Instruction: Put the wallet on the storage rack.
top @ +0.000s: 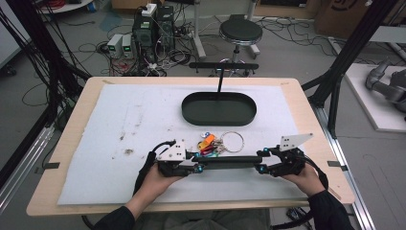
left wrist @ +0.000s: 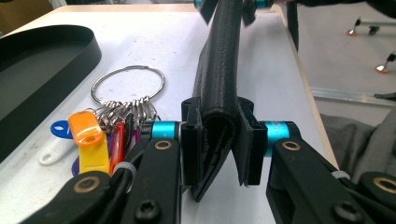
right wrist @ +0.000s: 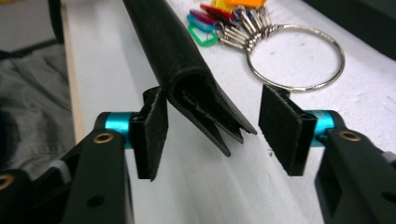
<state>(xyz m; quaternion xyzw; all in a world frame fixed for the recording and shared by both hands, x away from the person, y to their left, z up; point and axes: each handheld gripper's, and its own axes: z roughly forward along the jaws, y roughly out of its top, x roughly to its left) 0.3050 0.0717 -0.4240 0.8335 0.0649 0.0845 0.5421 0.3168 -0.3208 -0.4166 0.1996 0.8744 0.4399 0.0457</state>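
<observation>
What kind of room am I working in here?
Probably a robotics lab or data-collection workspace: a wooden table inside a black frame rig, cables and power supplies on the floor, and a stool behind.

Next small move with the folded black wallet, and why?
Probably draw the right gripper back off the wallet: in the right gripper view its jaws stand apart, one pad barely touching, the other clear. The left gripper is clamped on the other end, so it likely carries the wallet alone, perhaps toward the black tray.
</observation>
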